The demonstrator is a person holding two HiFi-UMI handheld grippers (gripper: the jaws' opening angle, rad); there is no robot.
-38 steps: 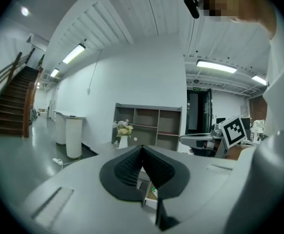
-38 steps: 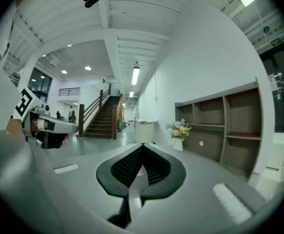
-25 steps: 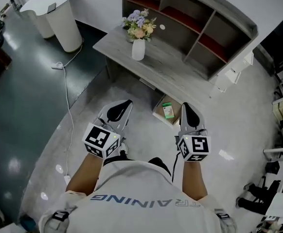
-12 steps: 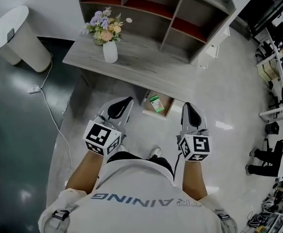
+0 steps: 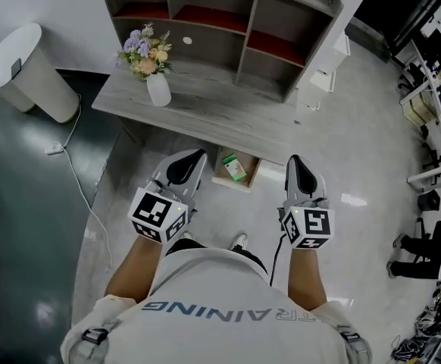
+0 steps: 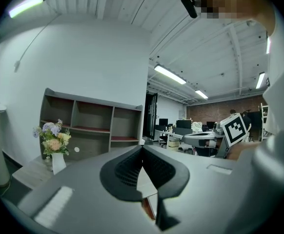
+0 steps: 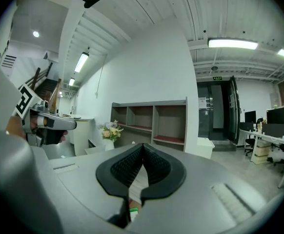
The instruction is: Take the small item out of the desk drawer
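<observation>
Green item lies in drawer at 12 o'clock; left gripper and right gripper, closed and empty, aim there for reaching.

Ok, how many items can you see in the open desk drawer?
1: a small green box lying in the open drawer below the desk; the desk top may hide more.

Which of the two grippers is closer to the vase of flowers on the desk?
Left. The left gripper hangs in front of the vase; the right gripper is farther right, beyond the open drawer.
</observation>
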